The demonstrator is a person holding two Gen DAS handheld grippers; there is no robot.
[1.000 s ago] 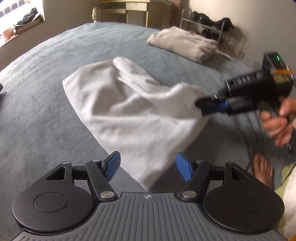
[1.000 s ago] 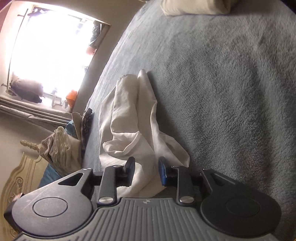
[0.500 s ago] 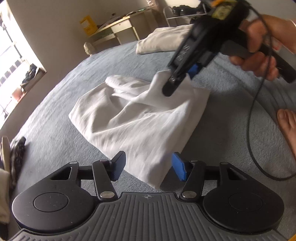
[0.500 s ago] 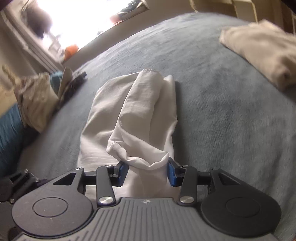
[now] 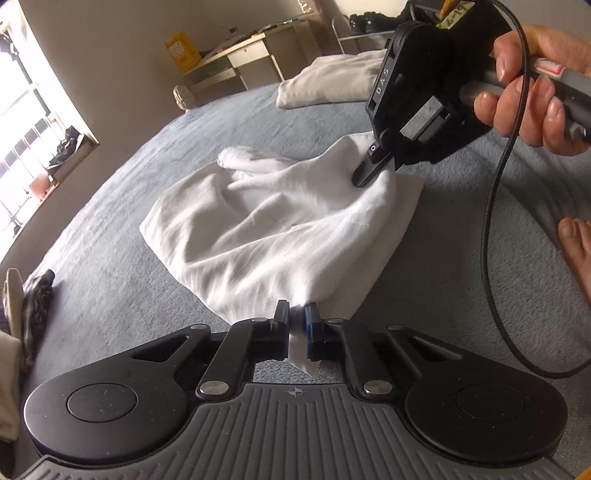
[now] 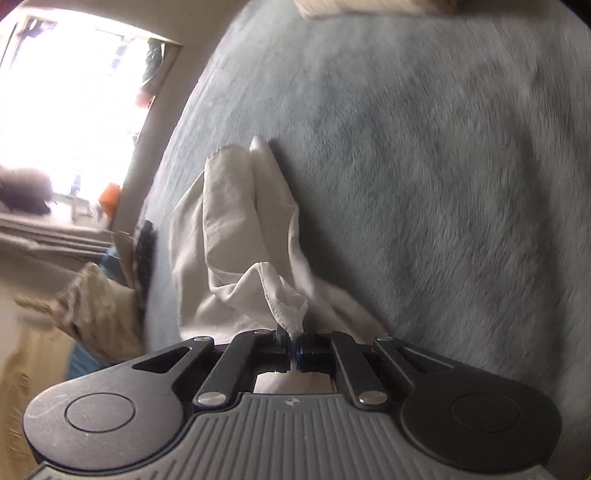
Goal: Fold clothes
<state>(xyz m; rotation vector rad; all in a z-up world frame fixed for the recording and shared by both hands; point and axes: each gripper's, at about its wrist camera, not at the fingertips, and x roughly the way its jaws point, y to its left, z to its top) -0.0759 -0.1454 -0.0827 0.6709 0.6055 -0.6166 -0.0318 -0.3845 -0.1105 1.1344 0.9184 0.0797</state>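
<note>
A white garment [image 5: 280,229] lies rumpled on the grey-blue bed cover [image 5: 110,258]. My left gripper [image 5: 296,318] is shut on the garment's near corner, and a tip of cloth pokes out behind the pads. In the left wrist view my right gripper [image 5: 371,173] comes in from the upper right, held by a hand [image 5: 535,92], and pinches the garment's far right edge. The right wrist view shows the right gripper [image 6: 293,338] shut on a bunched hem of the same white garment [image 6: 236,229].
A folded beige garment [image 5: 332,83] lies farther back on the bed. A desk [image 5: 236,62] and a shoe rack [image 5: 369,26] stand by the far wall. A black cable [image 5: 491,229] hangs from the right gripper. A bare foot [image 5: 576,251] rests at the right. Clothes pile [image 6: 92,314] sits at the bed's left edge.
Both grippers' jaws have shut on the white garment, the left on its near corner and the right on its far edge. The right gripper moved up and over the cloth.
</note>
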